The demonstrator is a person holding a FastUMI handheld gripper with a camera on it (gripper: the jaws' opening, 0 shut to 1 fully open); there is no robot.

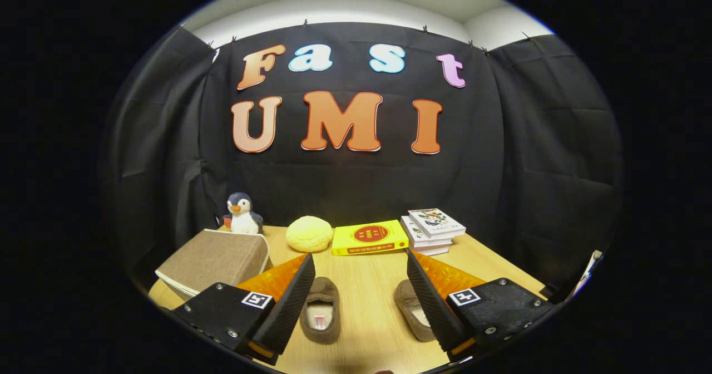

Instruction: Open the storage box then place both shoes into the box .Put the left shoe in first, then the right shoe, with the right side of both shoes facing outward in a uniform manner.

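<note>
Shoes: gripper (356,301) fingers spread wide, holding nothing; left shoe (321,308) by one finger, right shoe (413,310) partly behind the other. Storage box (214,260) lid down, beyond on the table (364,285), near penguin toy (242,213).

We look from a single fisheye camera riding on the tongs (359,301), facing forward along their two fingers (289,301), which rise spread apart with nothing between them at the near end of our view. The camera sits low and close above the worktop (361,285), tilted slightly down, so we see its wooden surface running away from us to the booth's black cloth wall (356,185), which faces us squarely. Nearest us, just beyond the fingers, lie two brown shoes (321,310); farther back a fabric box (214,260), a penguin toy (242,213) and books (370,237) line the far edge. Above the cloth we catch a pale ceiling (345,1).
</note>
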